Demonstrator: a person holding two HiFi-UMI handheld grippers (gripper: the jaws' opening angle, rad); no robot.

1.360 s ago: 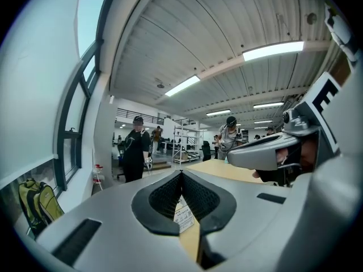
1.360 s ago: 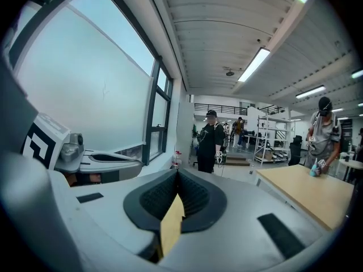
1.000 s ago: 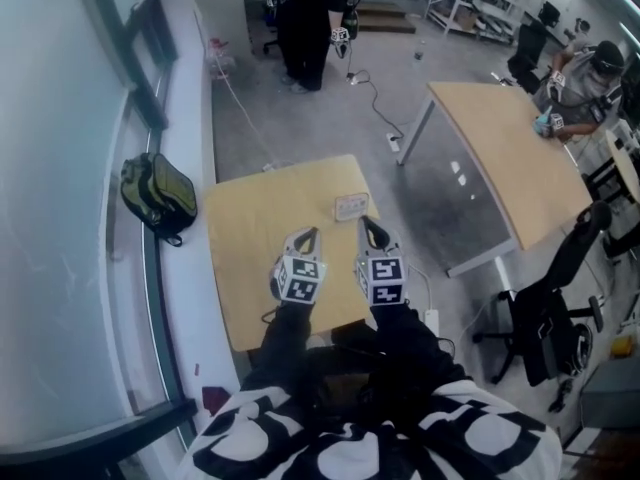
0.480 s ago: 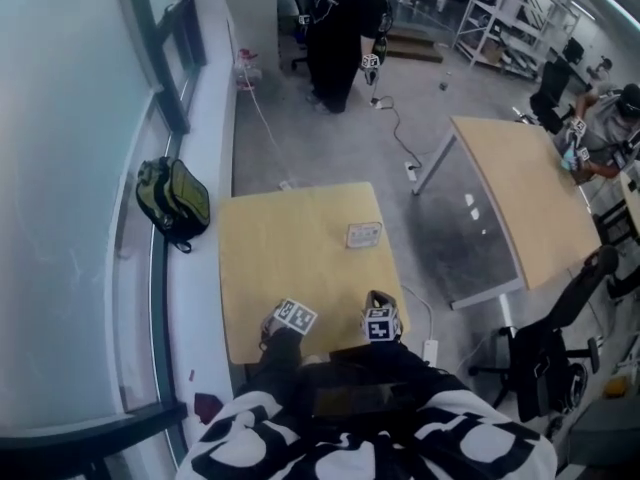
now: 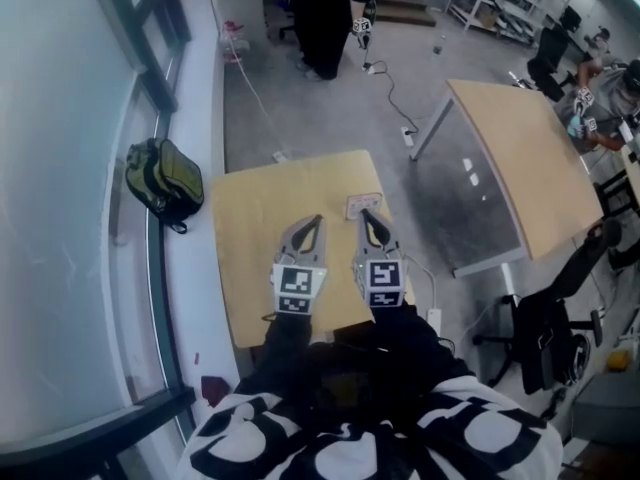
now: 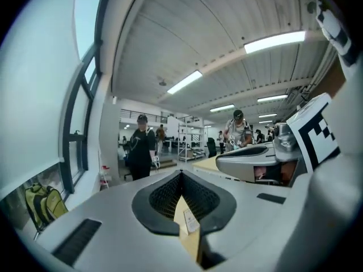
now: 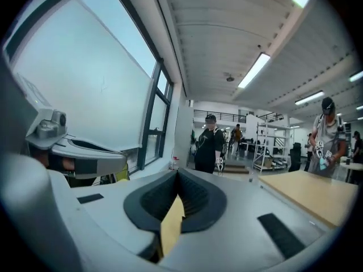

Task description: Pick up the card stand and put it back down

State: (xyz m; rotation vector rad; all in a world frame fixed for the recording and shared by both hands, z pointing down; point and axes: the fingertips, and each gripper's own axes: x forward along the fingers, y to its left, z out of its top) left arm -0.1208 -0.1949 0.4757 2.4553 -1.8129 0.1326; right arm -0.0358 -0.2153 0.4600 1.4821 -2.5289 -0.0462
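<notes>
Fingers [image 6: 108, 220] on both my grippers were pressed together, and nothing was held in them. My left gripper [image 5: 313, 223] and my right gripper [image 5: 367, 216] hung side by side over the table [image 5: 245, 218], pointing away from me.

The card stand [image 5: 356, 205] sat on the table right at the tip of my right gripper, and ahead and to the right of my left one. I could not tell if the tip touched it. A stand sitting there fits two stories: one where it was about to be lifted, and one where it was already back down.

It looked small, pale and thin, so I guessed it was light and stiff, maybe a bit slippery. I thought a soft pinch on its two side edges would be best, because a hard push could make it slide off across the smooth wood.

Nothing else lay on the table near my fingers, so nothing stood in the way. A green bag [image 5: 165, 180] sat far off to the left by the window. Another table [image 5: 510, 148] and a chair [image 5: 545, 328] were far off to the right. A person in black [image 5: 330, 8] stood far ahead on the floor.
</notes>
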